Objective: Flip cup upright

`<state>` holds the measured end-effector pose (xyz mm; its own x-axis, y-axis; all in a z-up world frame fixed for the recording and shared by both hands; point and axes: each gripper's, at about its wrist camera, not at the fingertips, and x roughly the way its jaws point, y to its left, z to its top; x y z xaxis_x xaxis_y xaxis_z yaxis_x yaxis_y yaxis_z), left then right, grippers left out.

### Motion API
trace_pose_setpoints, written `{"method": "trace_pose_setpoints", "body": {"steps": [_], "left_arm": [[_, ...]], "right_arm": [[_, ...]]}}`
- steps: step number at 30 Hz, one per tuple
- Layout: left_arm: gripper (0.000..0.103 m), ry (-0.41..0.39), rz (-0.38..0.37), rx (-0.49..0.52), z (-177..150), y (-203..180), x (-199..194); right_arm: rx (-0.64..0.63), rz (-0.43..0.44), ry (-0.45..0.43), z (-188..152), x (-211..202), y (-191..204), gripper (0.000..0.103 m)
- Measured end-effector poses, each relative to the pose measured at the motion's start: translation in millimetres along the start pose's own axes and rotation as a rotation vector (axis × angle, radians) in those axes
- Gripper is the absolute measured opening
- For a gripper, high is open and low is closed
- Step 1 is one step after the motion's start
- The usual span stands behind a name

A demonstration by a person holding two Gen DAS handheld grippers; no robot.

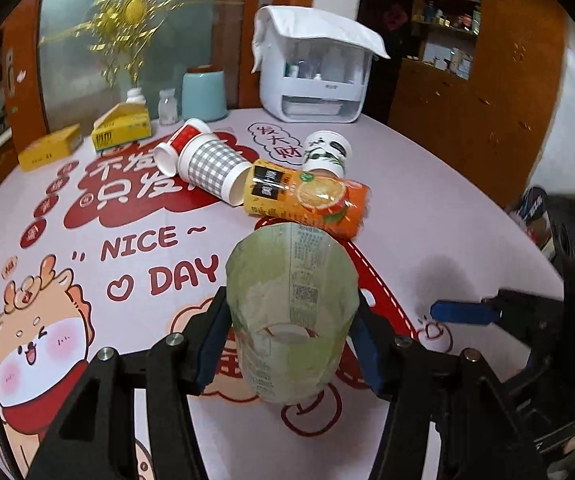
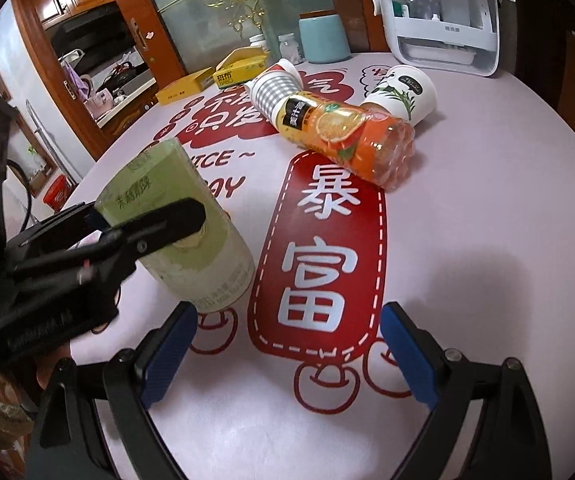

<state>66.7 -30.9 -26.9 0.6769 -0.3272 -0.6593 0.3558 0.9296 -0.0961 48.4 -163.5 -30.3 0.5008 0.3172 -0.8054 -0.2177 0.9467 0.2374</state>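
One green cup [image 1: 291, 320] sits clamped between the left gripper [image 1: 289, 344] fingers, mouth-end down near the tablecloth [image 1: 427, 220]; right gripper [image 2: 287, 352] fingers spread wide, holding nothing; beyond the fingers lie three paper cups [image 1: 211, 164] and one orange bottle [image 1: 307, 196].

Showing pale green with grey print on the cup [image 1: 291, 320] clamped between blue pads [image 1: 211, 344] on black fingers. Wearing grey-and-white checks on one fallen cup [image 1: 215, 170], red-and-white on another [image 1: 179, 140], green leaves over white on a third [image 1: 325, 154]. Glowing orange and yellow with a black label on the bottle [image 1: 307, 196]. Carrying red shapes, white characters and a peach cartoon animal across the pale pink tablecloth [image 1: 447, 220]. Sitting yellow as boxes [image 1: 49, 152], light blue as a jar [image 1: 203, 94], white as an organizer [image 1: 315, 76].
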Motion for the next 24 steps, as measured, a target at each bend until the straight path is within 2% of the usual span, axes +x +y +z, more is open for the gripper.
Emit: {"method": "trace_pose_setpoints", "body": {"steps": [4, 11, 13, 15, 17, 24], "left_arm": [[0.057, -0.016, 0.027, 0.048, -7.0, -11.3, -2.7], [0.06, 0.0, 0.045, 0.027, -6.5, -15.0, -3.8], [0.063, 0.017, 0.042, 0.02, -8.0, -15.5, -3.2], [0.073, 0.034, 0.048, 0.015, -10.1, -15.2, -1.5], [0.078, 0.041, 0.054, 0.017, -12.5, -15.8, -1.4], [0.085, 0.074, 0.071, -0.001, -18.9, -13.2, -4.6]], "right_arm": [[-0.029, -0.035, 0.006, -8.1, 0.0, 3.3, 0.093], [-0.021, -0.057, 0.008, -16.8, -3.6, 1.0, 0.093], [-0.018, -0.061, 0.006, -18.4, -5.5, 0.9, 0.093], [-0.017, -0.064, 0.006, -19.3, -6.4, 1.2, 0.093], [-0.019, -0.068, 0.005, -20.5, -8.0, 2.0, 0.093], [-0.029, -0.078, 0.002, -22.9, -11.3, 4.1, 0.093]]}}
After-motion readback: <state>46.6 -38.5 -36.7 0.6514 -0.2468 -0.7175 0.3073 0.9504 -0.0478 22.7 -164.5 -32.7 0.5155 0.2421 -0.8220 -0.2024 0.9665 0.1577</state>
